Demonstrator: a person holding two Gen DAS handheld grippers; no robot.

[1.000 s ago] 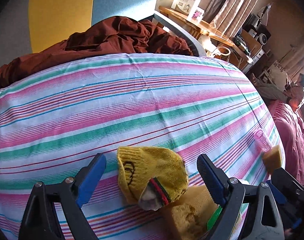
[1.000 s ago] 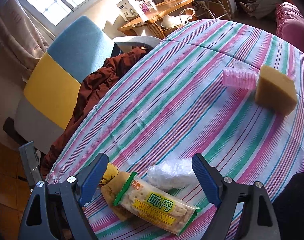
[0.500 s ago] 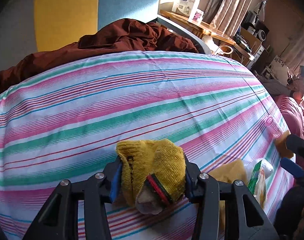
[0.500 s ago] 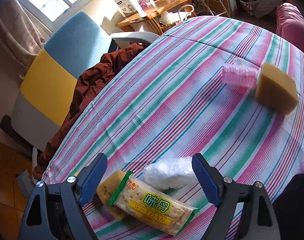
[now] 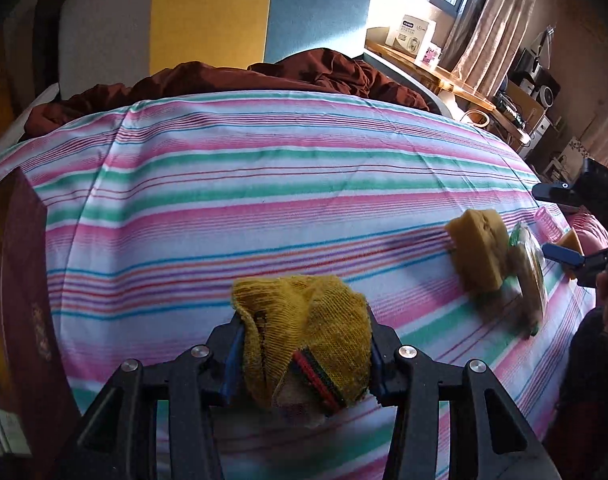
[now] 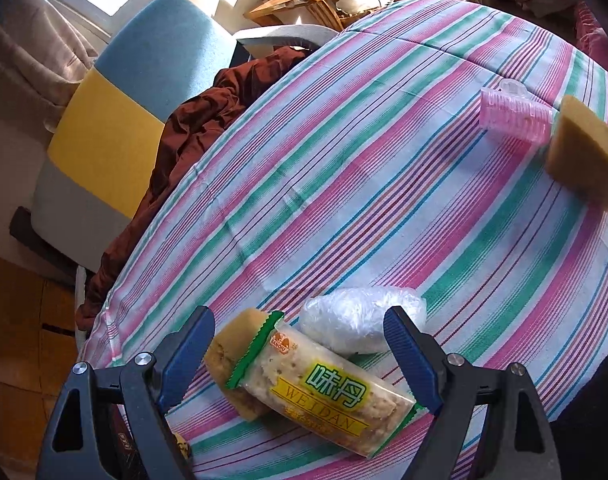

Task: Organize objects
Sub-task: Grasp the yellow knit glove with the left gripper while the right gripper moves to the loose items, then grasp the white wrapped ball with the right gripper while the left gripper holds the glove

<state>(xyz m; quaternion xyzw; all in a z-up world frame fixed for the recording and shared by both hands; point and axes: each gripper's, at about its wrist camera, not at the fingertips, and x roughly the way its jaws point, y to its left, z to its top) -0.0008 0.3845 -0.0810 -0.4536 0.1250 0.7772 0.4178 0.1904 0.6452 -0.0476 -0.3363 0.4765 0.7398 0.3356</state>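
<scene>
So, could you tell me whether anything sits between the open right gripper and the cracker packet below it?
Nothing visible does: the right gripper hangs open directly over the cracker packet, with only the striped cloth around it.

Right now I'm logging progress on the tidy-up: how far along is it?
Early. Nothing looks sorted yet. In hand: the left gripper is clamped on the yellow sock. Left: the cracker packet, sponge and plastic-wrapped bundle under the open right gripper, plus the pink roller and far sponge.

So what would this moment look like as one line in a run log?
left tongs: shut on yellow sock | right tongs: open over cracker packet | striped cloth
</scene>
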